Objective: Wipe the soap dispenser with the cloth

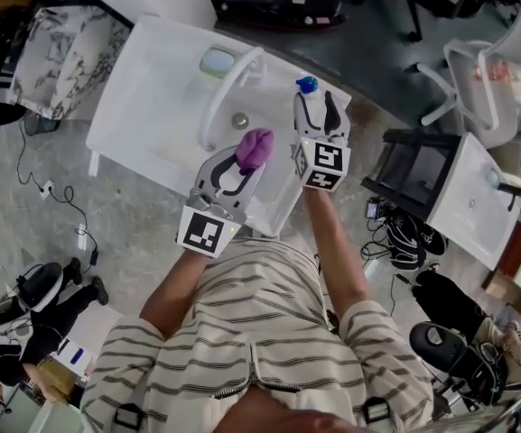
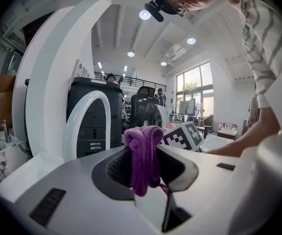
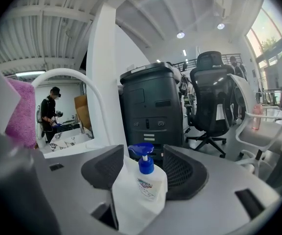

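The white soap dispenser point(image 1: 312, 108) with a blue pump stands between the fingers of my right gripper point(image 1: 319, 106), over the right edge of the white sink point(image 1: 143, 106). In the right gripper view the dispenser point(image 3: 143, 192) fills the gap of the gripper point(image 3: 143, 169), and both dark pads lie against its sides. My left gripper point(image 1: 245, 159) is shut on a bunched purple cloth point(image 1: 255, 148) just left of the dispenser. In the left gripper view the cloth point(image 2: 144, 155) hangs pinched between the pads of the gripper point(image 2: 143, 173). The cloth and dispenser are apart.
A white arched faucet point(image 1: 228, 84) rises over the sink basin, with a drain point(image 1: 239, 120) beneath it. A second white basin point(image 1: 472, 197) stands at the right, and office chairs point(image 1: 481, 70) stand behind. Cables and bags lie on the floor around me.
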Tool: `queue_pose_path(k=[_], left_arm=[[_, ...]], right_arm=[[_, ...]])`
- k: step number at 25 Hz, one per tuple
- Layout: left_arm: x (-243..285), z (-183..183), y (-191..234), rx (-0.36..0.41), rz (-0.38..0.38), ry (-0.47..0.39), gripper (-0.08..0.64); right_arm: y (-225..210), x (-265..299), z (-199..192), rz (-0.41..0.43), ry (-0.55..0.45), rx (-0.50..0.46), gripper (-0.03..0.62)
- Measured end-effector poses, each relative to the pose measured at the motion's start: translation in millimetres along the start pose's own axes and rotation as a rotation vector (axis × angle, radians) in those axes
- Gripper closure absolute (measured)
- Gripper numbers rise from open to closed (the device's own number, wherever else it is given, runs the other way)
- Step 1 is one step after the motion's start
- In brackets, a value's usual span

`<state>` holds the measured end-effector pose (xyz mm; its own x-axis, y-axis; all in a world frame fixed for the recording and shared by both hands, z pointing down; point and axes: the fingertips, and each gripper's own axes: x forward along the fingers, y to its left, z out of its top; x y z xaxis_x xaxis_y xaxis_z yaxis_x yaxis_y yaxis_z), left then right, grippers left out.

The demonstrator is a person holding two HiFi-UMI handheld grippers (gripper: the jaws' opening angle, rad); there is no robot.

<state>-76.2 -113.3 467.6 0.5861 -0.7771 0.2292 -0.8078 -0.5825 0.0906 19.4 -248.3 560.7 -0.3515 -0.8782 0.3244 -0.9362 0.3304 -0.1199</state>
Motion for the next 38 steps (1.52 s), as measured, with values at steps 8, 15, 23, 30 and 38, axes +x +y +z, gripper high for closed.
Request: queue_pose_path(k=[8,15,23,30,38], left_arm=[[-6,14,-1,-0.001,0.04,-0.025,0.439],[-14,28,-5,0.02,0.062,-0.05,0.439],[-16,41,-11,0.018,0.074,-0.09,0.439],[-16,50,-15,0.027,0.07,-0.122,0.439],[-19,55,-18,0.05,0.071,-0.139,0.439]], right_arm=[[17,-41,36,0.051,-0.084,0.003,0.449],[33,-81,64,0.077,-0.138,0.008,0.561],[44,-118,88,0.086,-0.182,-0.01,0.595],[56,-141,98,0.104,-0.202,-0.004,0.595],[67,-162,104,0.118,-0.217,-0.001,0.595]])
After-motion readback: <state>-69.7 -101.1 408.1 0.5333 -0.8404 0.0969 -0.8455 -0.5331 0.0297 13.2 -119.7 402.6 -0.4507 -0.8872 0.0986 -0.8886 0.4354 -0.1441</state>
